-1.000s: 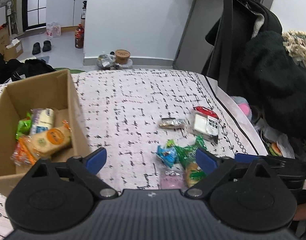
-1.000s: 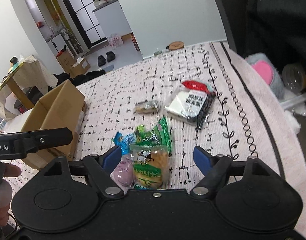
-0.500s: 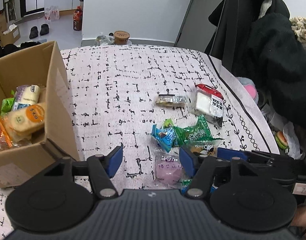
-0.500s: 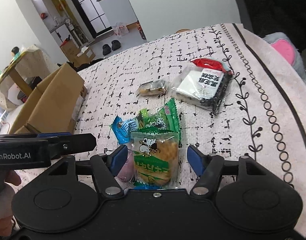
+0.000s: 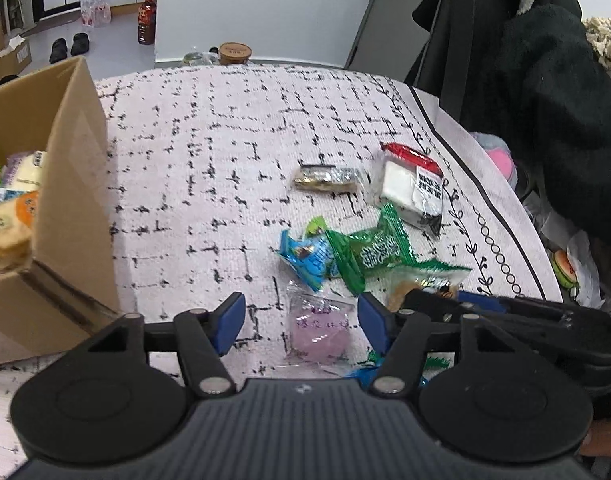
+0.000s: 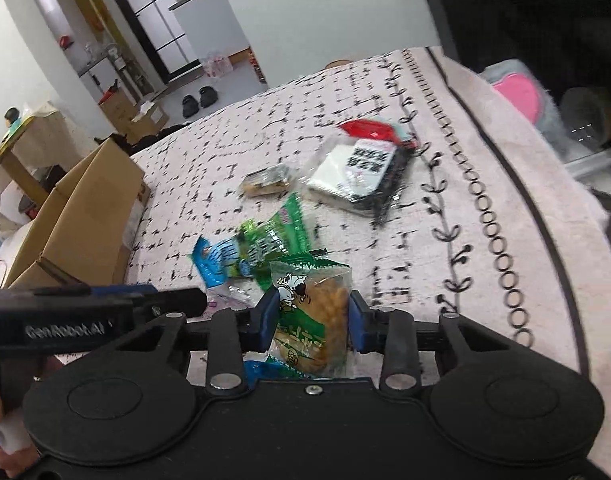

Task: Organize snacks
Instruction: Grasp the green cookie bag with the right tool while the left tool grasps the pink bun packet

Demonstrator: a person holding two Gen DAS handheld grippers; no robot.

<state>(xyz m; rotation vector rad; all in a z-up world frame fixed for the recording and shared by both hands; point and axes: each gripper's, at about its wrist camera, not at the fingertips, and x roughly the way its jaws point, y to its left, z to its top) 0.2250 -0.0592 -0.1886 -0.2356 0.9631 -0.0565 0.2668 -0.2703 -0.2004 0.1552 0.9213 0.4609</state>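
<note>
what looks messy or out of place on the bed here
Loose snacks overlap in a heap on the patterned bedspread: a blue wrapper, a green packet and a clear pink sweet pack. The right gripper is shut on the cow-print biscuit bag. Nothing looks spilled or torn.

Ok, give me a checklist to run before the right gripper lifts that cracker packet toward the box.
1. Right gripper closed on the clear, green-printed cracker packet: ok.
2. Grip firm enough to lift: cannot tell.
3. Pale purple candy packet free of the right gripper: ok.
4. Left gripper open, holding nothing: ok.
5. Brown cardboard box open on top: ok.
6. Room in the box: cannot tell.
</note>
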